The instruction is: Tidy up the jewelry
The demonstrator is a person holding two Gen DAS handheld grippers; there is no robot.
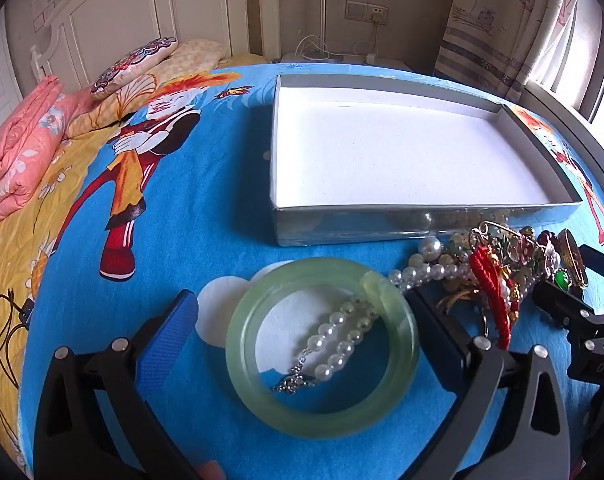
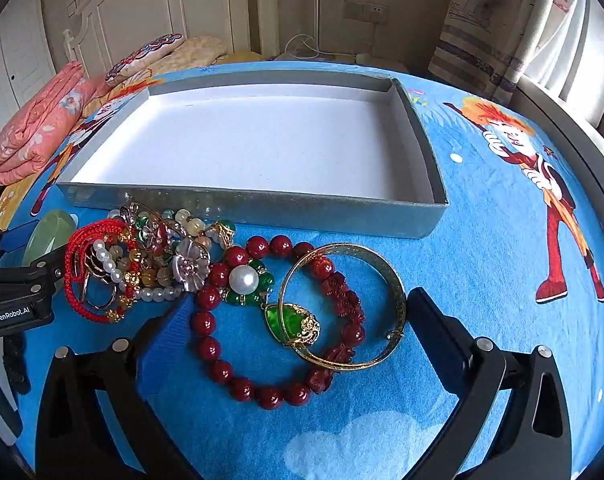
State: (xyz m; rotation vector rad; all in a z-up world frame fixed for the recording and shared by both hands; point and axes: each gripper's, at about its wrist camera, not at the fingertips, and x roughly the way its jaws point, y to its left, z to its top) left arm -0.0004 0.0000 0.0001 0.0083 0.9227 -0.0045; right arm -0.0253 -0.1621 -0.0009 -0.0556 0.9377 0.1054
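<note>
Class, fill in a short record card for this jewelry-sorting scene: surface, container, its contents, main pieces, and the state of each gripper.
surface: blue cartoon-print bedsheet
container: shallow grey box, white inside, beyond the jewelry
box contents: nothing visible inside
left gripper: open, fingers either side of the green jade bangle, not pressing it
inside bangle: end of a pearl strand
right gripper: open, fingers either side of the red bead bracelet and gold bangle
pile: tangled red cord, pearls and flower pieces, in front of the box
</note>
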